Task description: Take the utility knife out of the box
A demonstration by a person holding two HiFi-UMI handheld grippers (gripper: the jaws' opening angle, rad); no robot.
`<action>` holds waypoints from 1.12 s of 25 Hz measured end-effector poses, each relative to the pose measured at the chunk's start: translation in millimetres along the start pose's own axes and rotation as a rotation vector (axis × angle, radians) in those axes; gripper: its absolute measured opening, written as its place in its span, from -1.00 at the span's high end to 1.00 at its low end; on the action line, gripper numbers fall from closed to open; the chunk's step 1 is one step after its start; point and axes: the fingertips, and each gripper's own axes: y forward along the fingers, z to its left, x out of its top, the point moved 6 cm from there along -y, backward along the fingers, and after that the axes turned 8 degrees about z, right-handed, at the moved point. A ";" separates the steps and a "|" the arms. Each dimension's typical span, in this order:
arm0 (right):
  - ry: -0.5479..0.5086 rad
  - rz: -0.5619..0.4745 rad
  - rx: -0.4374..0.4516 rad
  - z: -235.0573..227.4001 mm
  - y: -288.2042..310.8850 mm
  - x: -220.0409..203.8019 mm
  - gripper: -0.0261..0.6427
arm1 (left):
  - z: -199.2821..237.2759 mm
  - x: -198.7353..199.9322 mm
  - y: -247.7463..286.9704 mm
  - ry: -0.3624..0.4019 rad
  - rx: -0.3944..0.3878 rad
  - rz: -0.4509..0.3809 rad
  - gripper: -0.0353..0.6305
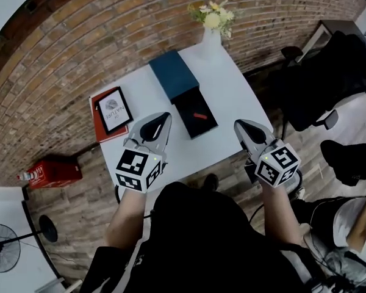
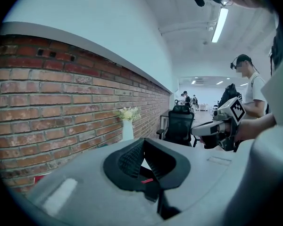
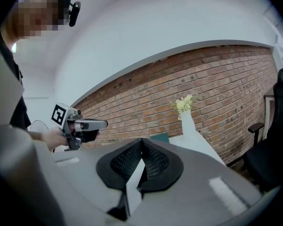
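No wording was legible. A black-framed white card (image 1: 114, 110) lying on a red flat board (image 1: 96, 99) carried dark print, too small to read. The cubes of the left gripper (image 1: 166, 117) and right gripper (image 1: 238, 126) bore black-and-white square markers, without letters.

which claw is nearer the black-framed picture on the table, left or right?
Left. The left claw sits just right of the black-framed picture; the right claw is beyond the open box, at the opposite side of the table.
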 end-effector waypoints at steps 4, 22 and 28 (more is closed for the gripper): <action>-0.007 0.027 0.013 3.5 28.2 4.1 0.92 | 20.7 -4.2 4.4 -0.014 -0.004 -0.002 0.87; -0.082 0.227 -0.036 37.0 109.6 -6.6 0.87 | 87.0 -46.6 5.4 -0.111 -0.109 -0.026 0.87; -0.121 0.317 0.014 25.6 131.9 -14.7 0.76 | 96.8 -50.6 20.1 -0.163 -0.090 -0.017 0.87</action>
